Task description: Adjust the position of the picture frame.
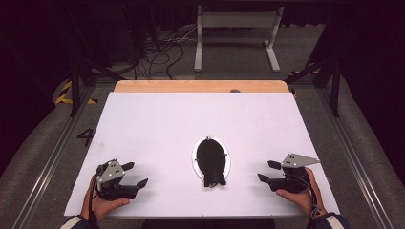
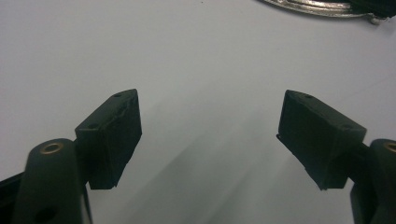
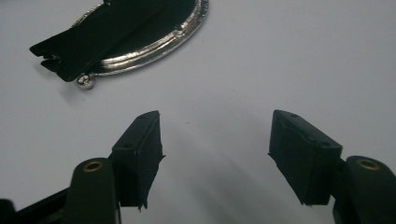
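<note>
both hands sit at the near table edge in the high view, left gripper (image 1: 136, 174) and right gripper (image 1: 268, 171) spread and holding nothing, flanking the black coin purse (image 1: 211, 161) lying flat at the middle of the white table (image 1: 157, 119). left gripper view: jaws apart over bare surface, silver frame (image 2: 322, 7) far off. right gripper view: jaws apart, clasp ball (image 3: 86, 81) near; i'd approach low and pinch the rim squarely.

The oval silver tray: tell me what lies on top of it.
A black object lies on the tray, covering most of it and overhanging its near rim. Only the silver rim shows; the tray's floor is hidden. What the black object is cannot be told.
</note>
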Available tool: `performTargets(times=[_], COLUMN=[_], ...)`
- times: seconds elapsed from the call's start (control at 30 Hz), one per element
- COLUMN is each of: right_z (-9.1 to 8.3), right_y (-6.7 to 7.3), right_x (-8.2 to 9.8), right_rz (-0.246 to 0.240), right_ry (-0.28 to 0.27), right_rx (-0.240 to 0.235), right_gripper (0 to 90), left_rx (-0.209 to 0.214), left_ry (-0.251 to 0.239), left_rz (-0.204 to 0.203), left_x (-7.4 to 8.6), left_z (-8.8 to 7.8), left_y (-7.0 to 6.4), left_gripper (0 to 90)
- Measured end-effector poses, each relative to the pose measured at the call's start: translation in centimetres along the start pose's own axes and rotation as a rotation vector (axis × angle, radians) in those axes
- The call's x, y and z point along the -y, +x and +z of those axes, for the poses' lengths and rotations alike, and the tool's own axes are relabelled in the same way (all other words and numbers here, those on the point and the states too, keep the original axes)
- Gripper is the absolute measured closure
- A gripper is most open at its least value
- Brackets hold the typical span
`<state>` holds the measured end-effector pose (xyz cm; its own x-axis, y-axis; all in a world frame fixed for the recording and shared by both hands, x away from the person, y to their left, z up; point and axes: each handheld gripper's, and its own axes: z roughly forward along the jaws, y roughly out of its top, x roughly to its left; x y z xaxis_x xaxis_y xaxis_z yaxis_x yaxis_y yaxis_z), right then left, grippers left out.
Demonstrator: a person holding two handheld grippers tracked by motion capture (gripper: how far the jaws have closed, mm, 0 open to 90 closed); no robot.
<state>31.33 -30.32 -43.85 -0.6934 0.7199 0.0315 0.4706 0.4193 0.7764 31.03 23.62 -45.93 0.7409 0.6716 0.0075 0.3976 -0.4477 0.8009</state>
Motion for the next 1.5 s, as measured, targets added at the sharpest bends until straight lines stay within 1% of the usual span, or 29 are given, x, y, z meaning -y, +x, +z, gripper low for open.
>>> performTargets(times=[0.07,0.1,0.17,0.2,0.27,0.3,0.33,0.4,0.47,0.53,0.6,0.63,0.67,0.7,0.73,0.77,0.83,0.87,1.0,1.03,1.1,1.17,1.2,1.27,1.3,1.33,1.4,1.43,1.5], right_z=[0.2,0.4,0.9,1.2,1.8,2.2,2.5,3.0,3.6,4.1,4.6,4.8,4.8,5.4,5.4,5.6,6.1,6.3,7.0,7.2,7.5,7.8,7.8,7.9,7.8,7.8,7.9,7.9,7.9], right_y=[0.5,0.9,1.6,1.9,2.5,3.0,3.3,4.0,4.8,5.5,6.0,6.2,6.2,6.9,6.9,7.0,7.5,7.7,8.2,8.4,8.6,8.5,8.4,8.3,8.2,8.2,8.1,8.0,7.9], right_x=[-0.3,-0.5,-0.9,-1.1,-1.4,-1.7,-1.9,-2.3,-2.8,-3.3,-3.8,-3.9,-3.9,-4.2,-4.2,-4.3,-4.5,-4.6,-5.3,-5.5,-5.6,-5.6,-5.7,-5.7,-5.6,-5.6,-5.5,-5.5,-5.3], right_rz=[-0.015,-0.025,-0.032,-0.04,-0.05,-0.057,-0.061,-0.077,-0.104,-0.119,-0.129,-0.134,-0.134,-0.152,-0.152,-0.156,-0.163,-0.166,-0.165,-0.175,-0.188,-0.169,-0.154,-0.144,-0.138,-0.135,-0.122,-0.109,-0.084], right_ry=[0.009,0.016,0.037,0.048,0.062,0.078,0.088,0.11,0.13,0.15,0.168,0.175,0.175,0.203,0.203,0.21,0.238,0.254,0.278,0.286,0.298,0.294,0.293,0.289,0.287,0.283,0.271,0.264,0.248], right_rx=[-0.012,-0.022,-0.047,-0.058,-0.079,-0.093,-0.098,-0.116,-0.133,-0.144,-0.174,-0.181,-0.181,-0.188,-0.188,-0.191,-0.201,-0.196,-0.191,-0.184,-0.179,-0.188,-0.193,-0.201,-0.203,-0.207,-0.219,-0.224,-0.242], right_gripper=[37.3,38.1,42.1,42.9,44.9,46.9,48.2,50.5,52.4,54.1,57.0,57.7,57.7,59.9,59.9,60.9,63.0,63.7,64.8,65.1,65.1,65.8,65.6,65.6,65.6,65.6,65.6,65.7,65.9], left_rx=[0.01,0.01,0.029,0.036,0.046,0.069,0.079,0.123,0.125,0.124,0.127,0.133,0.133,0.136,0.136,0.145,0.151,0.157,0.188,0.202,0.224,0.246,0.248,0.253,0.261,0.26,0.26,0.267,0.275], left_ry=[0.014,0.014,0.021,0.024,0.025,0.044,0.046,0.043,0.069,0.081,0.083,0.086,0.086,0.1,0.1,0.112,0.123,0.125,0.119,0.119,0.112,0.111,0.105,0.11,0.101,0.106,0.109,0.103,0.092], left_rz=[-0.004,-0.004,-0.015,-0.007,-0.007,0.024,0.024,0.004,0.014,0.033,0.045,0.062,0.062,0.068,0.068,0.08,0.085,0.081,0.101,0.1,0.081,0.062,0.065,0.059,0.052,0.051,0.064,0.046,0.027], left_x=[-0.1,-0.1,-0.6,-0.8,-0.9,-1.2,-1.2,-1.2,-1.2,-1.4,-1.7,-2.0,-2.0,-2.5,-2.5,-2.8,-3.5,-3.8,-5.5,-5.7,-6.1,-6.5,-6.8,-7.1,-7.2,-7.4,-7.8,-8.0,-8.3], left_z=[0.3,0.3,0.6,0.8,1.0,1.6,1.8,2.1,2.5,2.7,3.0,3.3,3.3,4.0,4.0,4.5,5.4,5.8,7.5,8.0,8.7,9.4,9.8,10.3,10.5,10.7,11.1,11.2,11.5], left_y=[0.0,0.0,0.0,0.0,-0.1,-0.3,-0.4,-0.3,-0.5,-0.7,-1.0,-1.2,-1.2,-1.7,-1.7,-1.9,-2.2,-2.4,-3.2,-3.4,-3.6,-3.7,-3.6,-3.6,-3.6,-3.6,-3.5,-3.3,-3.0], left_gripper=[25.1,29.0,33.3,35.6,39.6,43.6,45.6,49.9,53.5,59.7,64.8,67.9,70.1,70.8,71.4,71.4,71.4,71.3,70.7,69.8,68.3,66.9,66.5,65.3,64.4,63.9,61.8,61.2,60.6])
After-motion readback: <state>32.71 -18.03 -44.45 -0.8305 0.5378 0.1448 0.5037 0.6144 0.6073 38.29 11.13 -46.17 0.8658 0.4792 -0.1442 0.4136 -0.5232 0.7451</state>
